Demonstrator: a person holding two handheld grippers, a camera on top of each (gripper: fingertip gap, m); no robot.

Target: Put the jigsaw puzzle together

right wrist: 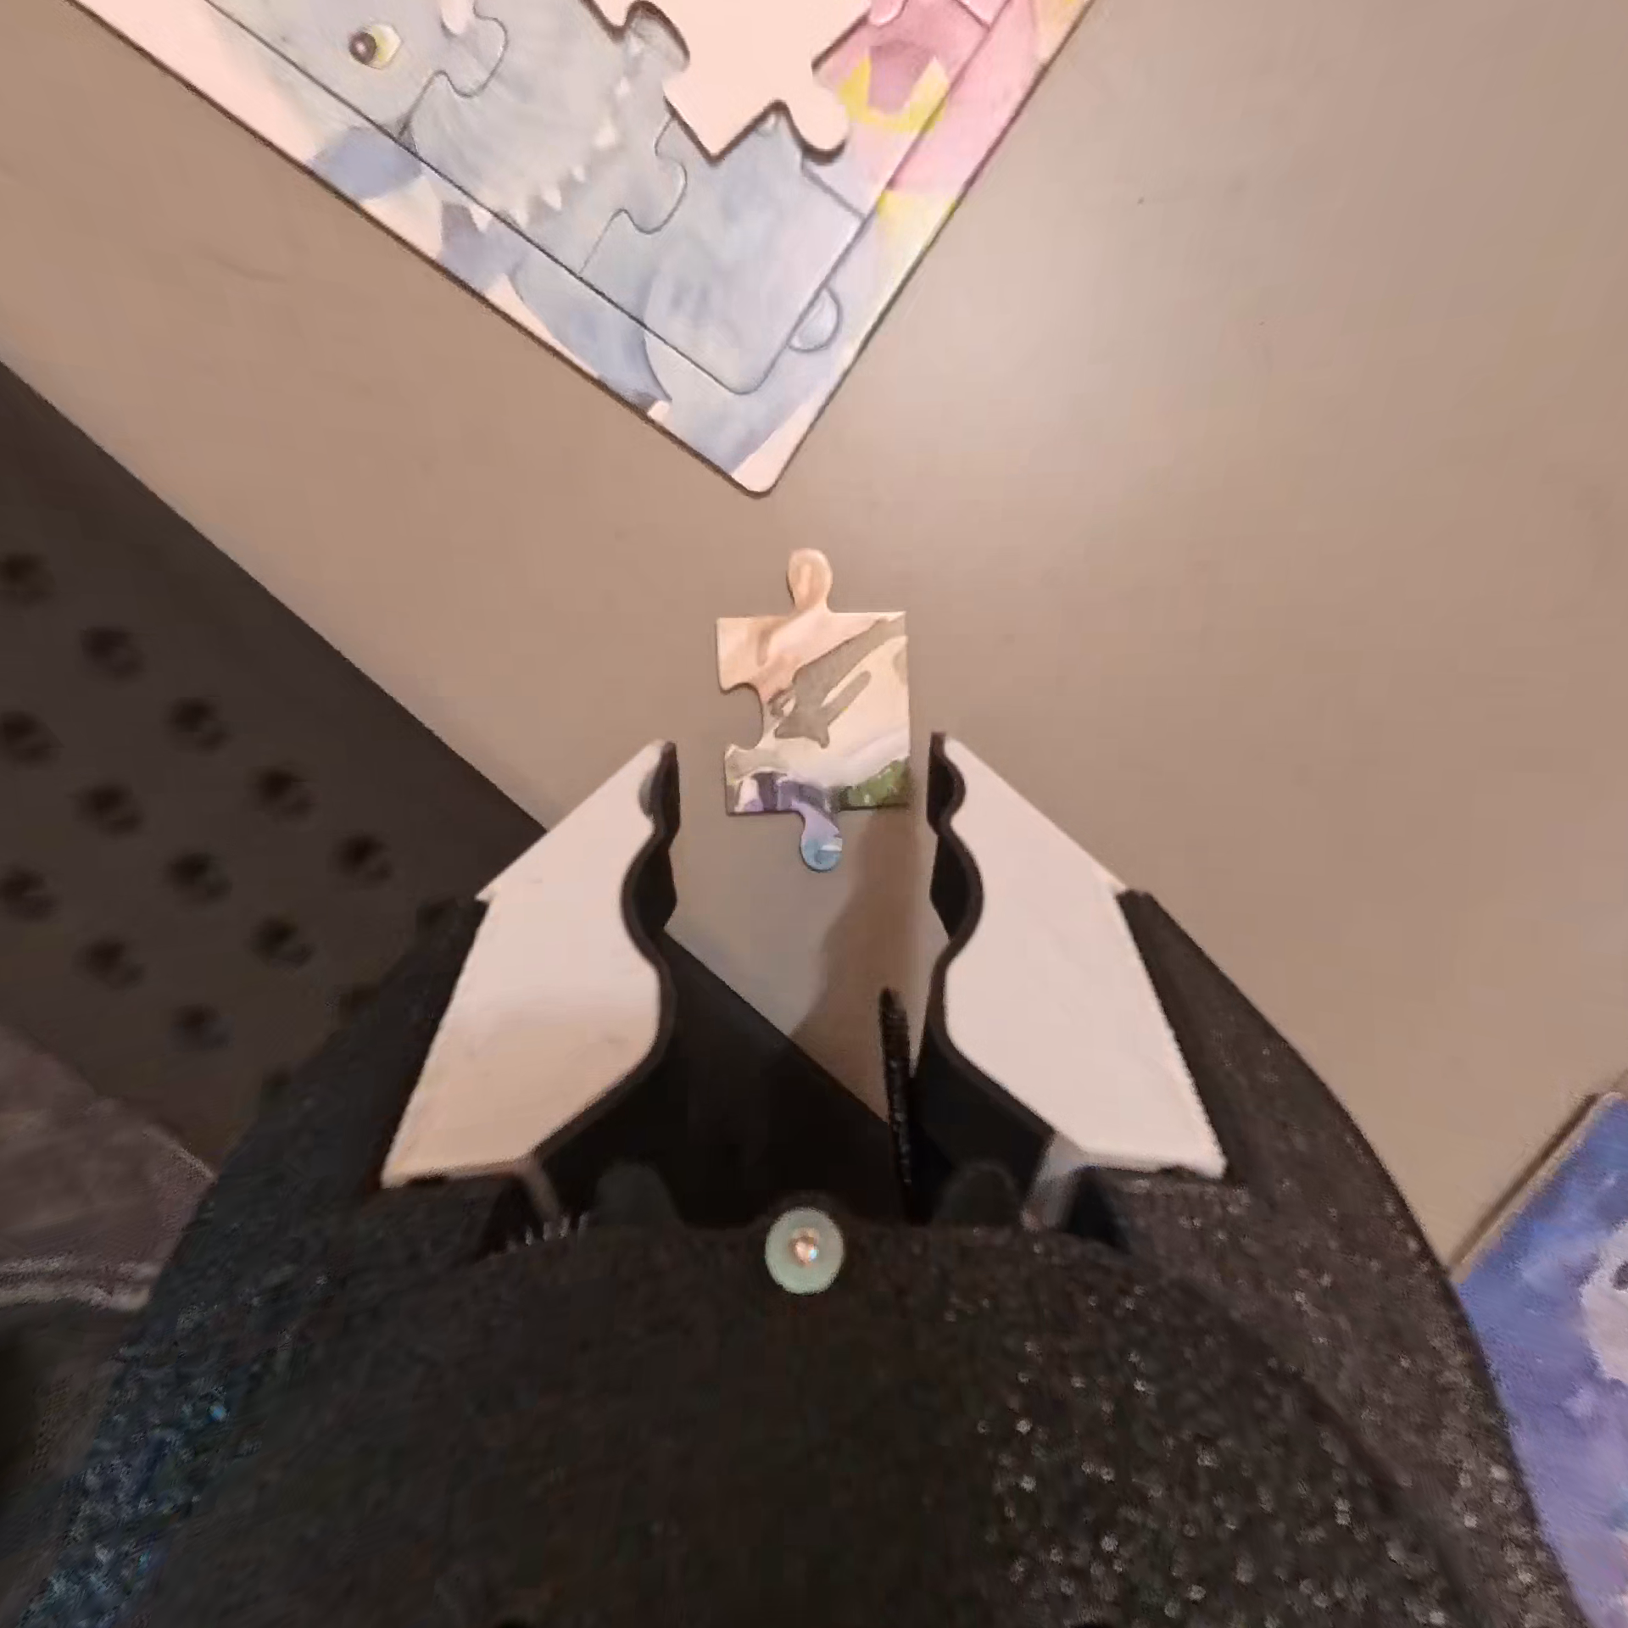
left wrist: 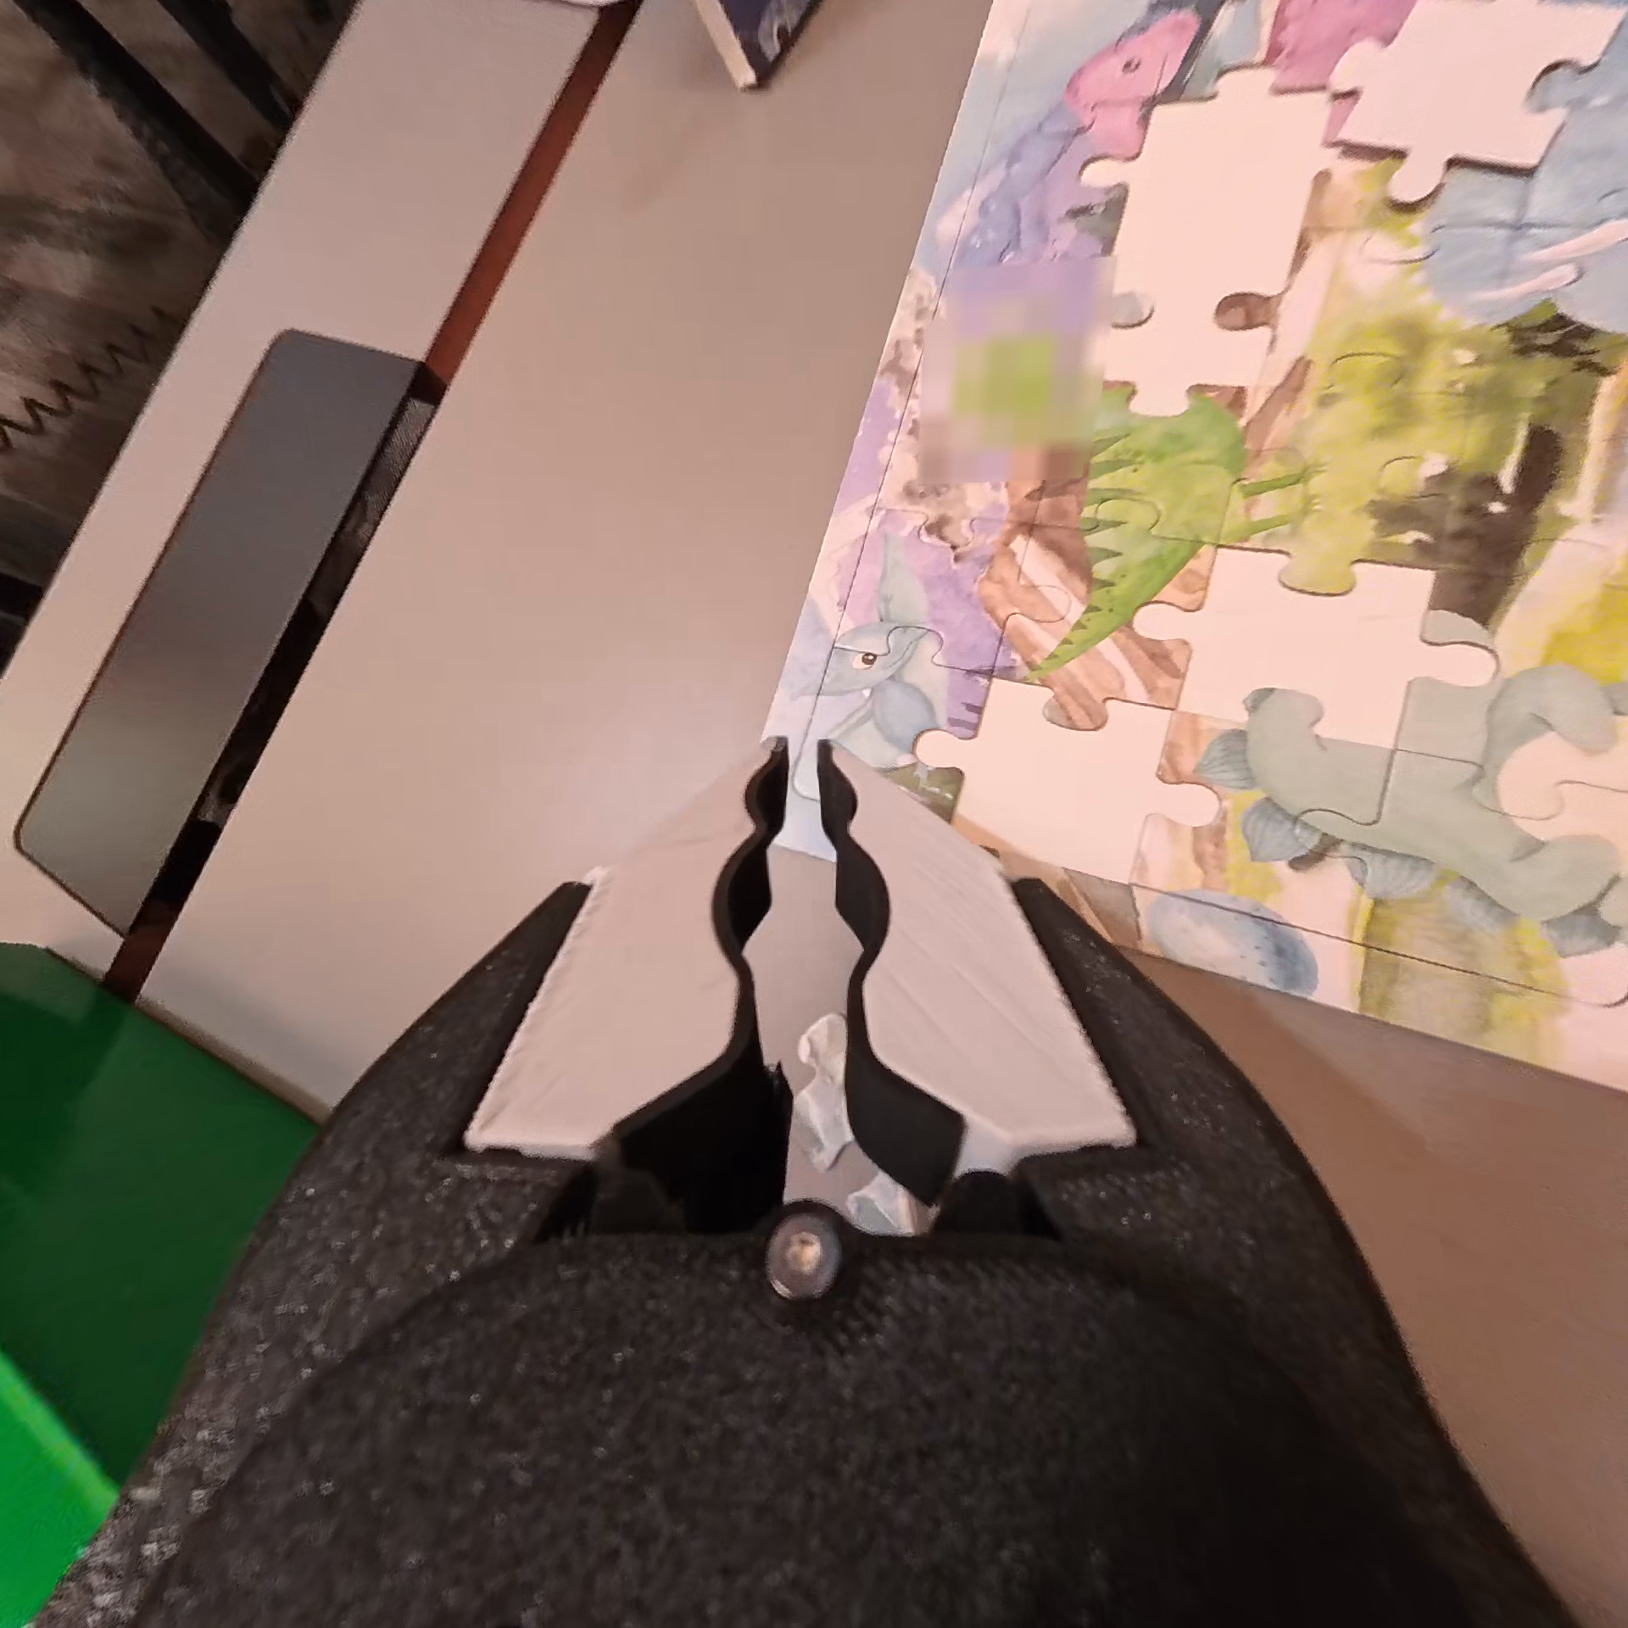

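Note:
The jigsaw board (left wrist: 1489, 969) lies on the table at the right of the left wrist view. Many printed pieces are in place, with several white empty slots (left wrist: 1180, 291). My left gripper (left wrist: 802, 749) is almost shut, its tips at the board's near left corner. A pale piece-like shape (left wrist: 824, 1101) shows low in the gap; I cannot tell if it is gripped. In the right wrist view a loose piece (right wrist: 819, 705) lies flat on the table below the board's corner (right wrist: 758, 423). My right gripper (right wrist: 802, 753) is open and empty, its fingertips on either side of the piece's near end.
The beige table (right wrist: 1233, 440) ends at a dark perforated surface (right wrist: 176, 793) on the left. A blue printed box (right wrist: 1550, 1321) sits at the lower right. The left wrist view shows a green bin (left wrist: 88, 1145), a dark blue box (left wrist: 758, 35) and a grey panel (left wrist: 220, 573). One gripper's finger ends stand about 40 cm off the other's. To reach the grey panel (left wrist: 220, 573) in a straight line is about 30 cm for my left fingers, about 60 cm for my right.

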